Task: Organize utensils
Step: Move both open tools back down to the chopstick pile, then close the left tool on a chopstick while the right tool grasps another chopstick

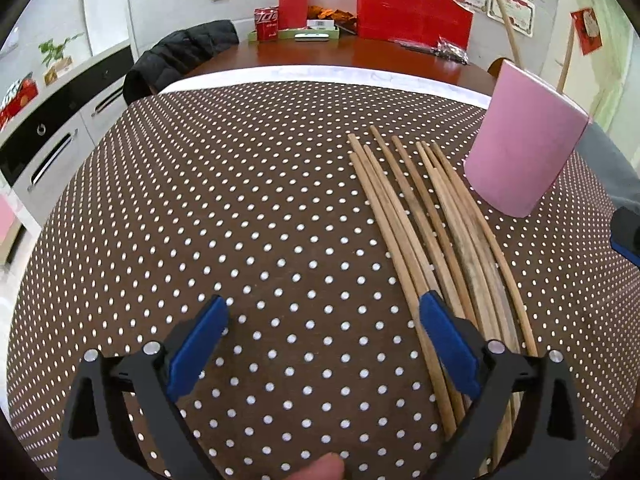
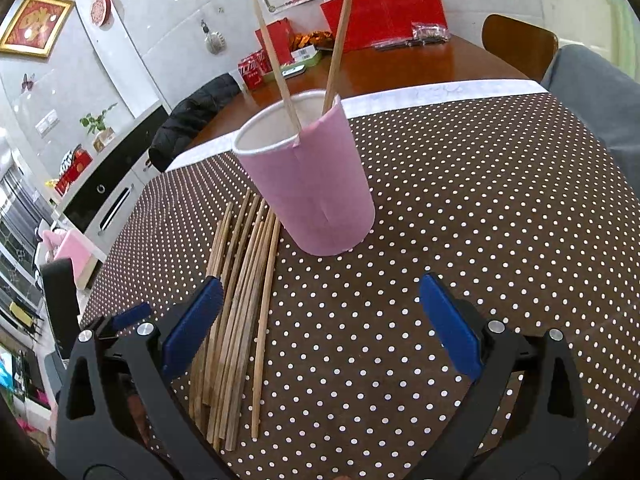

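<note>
Right claw (image 2: 320, 328) hides chopsticks' (image 2: 236, 304) near ends (cup (image 2: 316, 188) beside).

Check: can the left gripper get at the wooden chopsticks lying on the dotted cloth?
Probably yes. The left gripper is open and empty, its right finger already over the bundle of wooden chopsticks; nothing lies between, and the pink cup stands off to the side.

Black gripper (image 2: 320, 320) frames, blue-padded jaws, silver screws, grey sleeve (image 2: 600, 100).

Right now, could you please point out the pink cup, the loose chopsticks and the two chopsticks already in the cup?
pink cup (image 2: 316, 196), right wrist view, front wall.
loose chopsticks (image 2: 244, 280), right wrist view, mid-bundle.
chopsticks in cup (image 2: 338, 48), right wrist view, right stick's shaft.
</note>
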### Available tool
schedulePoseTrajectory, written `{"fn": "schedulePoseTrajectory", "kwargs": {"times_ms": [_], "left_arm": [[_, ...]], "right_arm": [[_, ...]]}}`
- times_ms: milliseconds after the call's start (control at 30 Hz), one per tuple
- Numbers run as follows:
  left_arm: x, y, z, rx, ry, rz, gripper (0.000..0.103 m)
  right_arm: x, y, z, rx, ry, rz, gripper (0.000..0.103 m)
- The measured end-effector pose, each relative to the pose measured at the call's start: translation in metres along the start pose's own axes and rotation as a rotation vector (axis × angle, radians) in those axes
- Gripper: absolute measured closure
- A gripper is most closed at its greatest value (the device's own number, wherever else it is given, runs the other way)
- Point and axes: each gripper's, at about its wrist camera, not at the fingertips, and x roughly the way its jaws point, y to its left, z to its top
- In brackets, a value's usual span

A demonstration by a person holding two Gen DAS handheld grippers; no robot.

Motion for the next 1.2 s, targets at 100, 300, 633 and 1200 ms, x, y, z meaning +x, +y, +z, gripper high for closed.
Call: {"fn": "schedulePoseTrajectory", "kwargs": {"times_ms": [100, 300, 633, 1200], "left_arm": [[0.007, -0.009, 0.004, 0.035, 0.027, 0.032, 0.005], [0.003, 0.001, -0.001, 0.014, 0.043, 0.024, 0.005], [0.000, 0.018, -0.005, 0.015, 0.047, 0.023, 0.005], [0.022, 0.004, 0.036, 0.101, 0.066, -0.015, 0.019]], "right_arm": [[0.006, 0.006, -0.002, -0.035, 0.021, -0.028, 0.006], [0.029, 0.026, -0.012, -0.165, 0.104, -0.095, 0.007], [0.063, 0.048, -0.023, -0.295, 0.182, -0.157, 0.042], [0.101, 0.074, 0.015, -0.302, 0.186, -0.176, 0.082]]}}
